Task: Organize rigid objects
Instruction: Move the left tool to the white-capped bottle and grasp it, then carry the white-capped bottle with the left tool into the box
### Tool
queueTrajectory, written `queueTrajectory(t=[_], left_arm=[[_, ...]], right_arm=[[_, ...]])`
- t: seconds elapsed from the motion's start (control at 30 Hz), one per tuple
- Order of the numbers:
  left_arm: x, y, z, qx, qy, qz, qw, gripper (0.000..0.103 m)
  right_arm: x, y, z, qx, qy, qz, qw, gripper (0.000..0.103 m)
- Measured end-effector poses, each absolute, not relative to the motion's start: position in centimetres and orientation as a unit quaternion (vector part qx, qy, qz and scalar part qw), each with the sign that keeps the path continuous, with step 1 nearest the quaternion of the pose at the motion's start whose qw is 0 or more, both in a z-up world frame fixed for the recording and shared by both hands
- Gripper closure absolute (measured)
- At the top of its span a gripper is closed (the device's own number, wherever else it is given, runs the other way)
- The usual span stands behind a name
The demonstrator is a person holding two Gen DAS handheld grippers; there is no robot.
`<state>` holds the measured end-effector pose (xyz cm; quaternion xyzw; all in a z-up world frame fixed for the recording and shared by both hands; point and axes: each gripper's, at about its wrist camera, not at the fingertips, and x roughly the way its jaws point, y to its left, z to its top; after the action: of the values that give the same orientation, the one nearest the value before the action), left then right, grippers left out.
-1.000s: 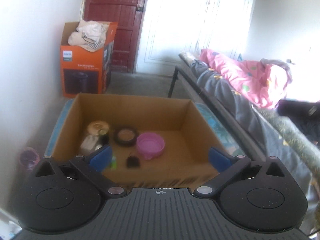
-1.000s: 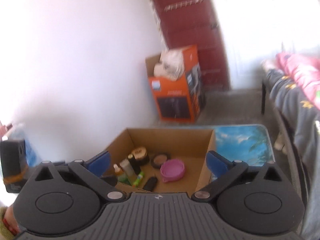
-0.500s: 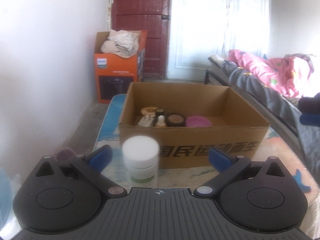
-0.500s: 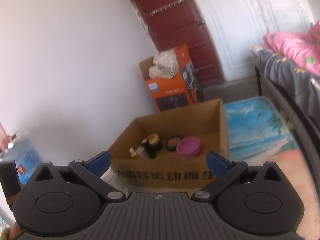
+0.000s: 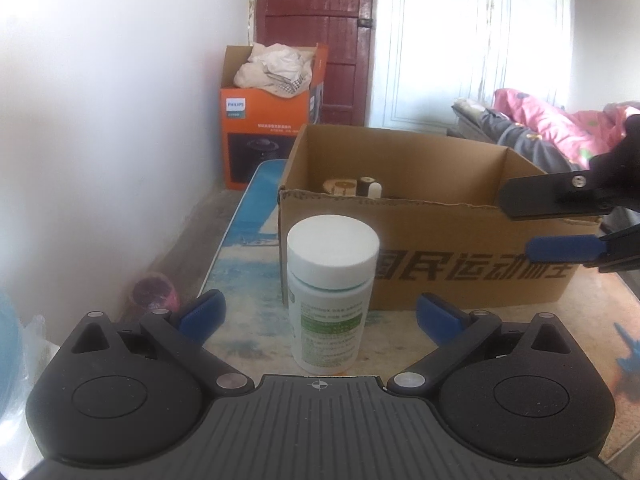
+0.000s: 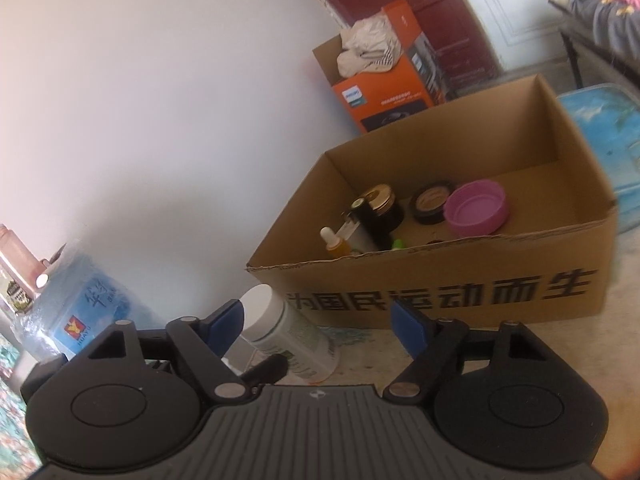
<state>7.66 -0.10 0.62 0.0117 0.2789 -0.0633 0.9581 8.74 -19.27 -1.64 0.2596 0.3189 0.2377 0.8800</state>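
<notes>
I have the white-capped bottle [image 5: 332, 292] standing upright on the counter [image 5: 592, 320], just in front of the cardboard box's [image 5: 460, 264] near left corner. My left claw [image 5: 320, 314] is wide, with the bottle between its fingers but not touching them. My right claw [image 6: 320, 322] is empty and closing, off to the bottle's right. I'd centre the left claw on the bottle's body below the cap, keep it level, close gently, then lift it clear of the box wall and set it inside among the jars.
</notes>
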Motion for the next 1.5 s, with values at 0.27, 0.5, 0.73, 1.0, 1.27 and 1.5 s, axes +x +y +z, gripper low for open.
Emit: queueTrajectory(t=[0.27,0.5,0.73,1.0,1.27,1.5], left_arm=[[10.3,-0.3,-0.3,0.005,0.291,-0.064,0.955,0.017],[10.9,-0.7,-1.1,-0.006,0.311,-0.069,0.948,0.047],[10.5,-1.4,-0.8,-0.022,0.318,-0.070,0.945,0.049],[9.7,-4.6,-0.2,-0.014,0.328,-0.117,0.937,0.049],[9.2,-8.5,-0.6,0.015,0.337,-0.158,0.928,0.050],[9.6,-9.9,-0.7,0.035,0.344,-0.166,0.923,0.049]], right_arm=[[12.3,-16.3,-3.1,0.281,0.351,0.259,0.855,0.042],[13.8,-15.7,-4.4,0.300,0.367,0.274,0.837,0.058],[13.6,-15.8,-3.8,0.303,0.368,0.280,0.833,0.068],[11.0,-17.8,-2.5,0.272,0.358,0.266,0.852,0.066],[8.5,-21.3,-2.5,0.250,0.356,0.233,0.870,0.065],[8.8,-22.9,-2.8,0.265,0.355,0.220,0.869,0.064]])
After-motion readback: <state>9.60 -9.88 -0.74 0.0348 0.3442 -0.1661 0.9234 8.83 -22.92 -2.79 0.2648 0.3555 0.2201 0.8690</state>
